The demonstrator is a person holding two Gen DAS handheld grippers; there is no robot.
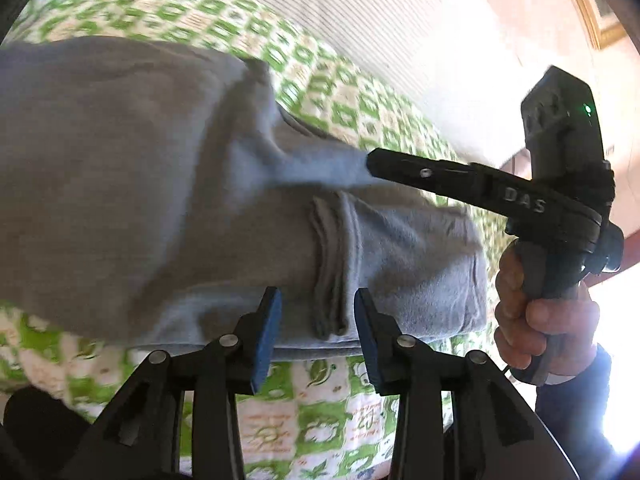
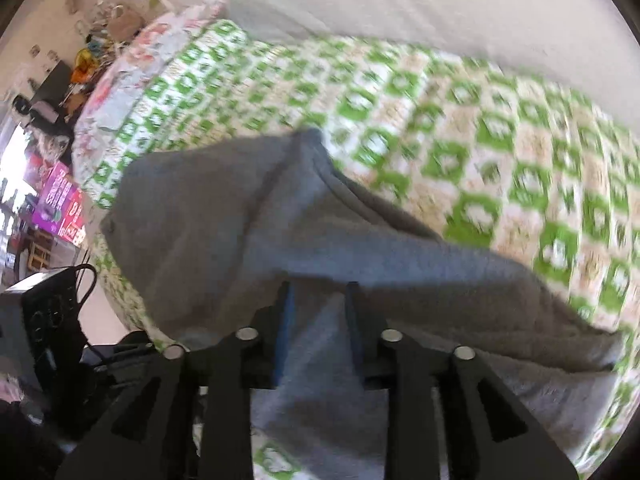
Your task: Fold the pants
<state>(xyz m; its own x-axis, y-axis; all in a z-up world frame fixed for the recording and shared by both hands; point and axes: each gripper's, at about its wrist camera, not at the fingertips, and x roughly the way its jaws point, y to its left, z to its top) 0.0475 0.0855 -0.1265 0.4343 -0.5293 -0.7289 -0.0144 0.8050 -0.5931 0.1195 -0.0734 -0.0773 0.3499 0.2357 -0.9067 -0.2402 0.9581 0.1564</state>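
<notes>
Your gray pants (image 1: 160, 168) lie on the green-and-white patterned bedspread (image 1: 332, 404), already doubled over: a cuffed hem (image 1: 332, 272) sits on top of the lower layer near the pile's near edge. In the right wrist view the pants (image 2: 248, 220) rise in a lifted ridge above the bedspread (image 2: 500, 152), so you look to be mid-fold, carrying one part across the rest.

Your right gripper (image 1: 370, 164) is clamped on a pinch of the cloth, which stretches taut to its tip, above the hem; your right hand (image 1: 536, 320) grips its handle off the pile's right side. Its own camera shows cloth filling the gap between its fingers (image 2: 318, 332).

Your left gripper (image 1: 318, 340) hovers just at the pile's near edge, jaws apart with nothing between them.

Next, I judge, you should bring the held fold down flat and square onto the pile, then use the free left gripper to pin or catch the near edge so the layers don't slide.
</notes>
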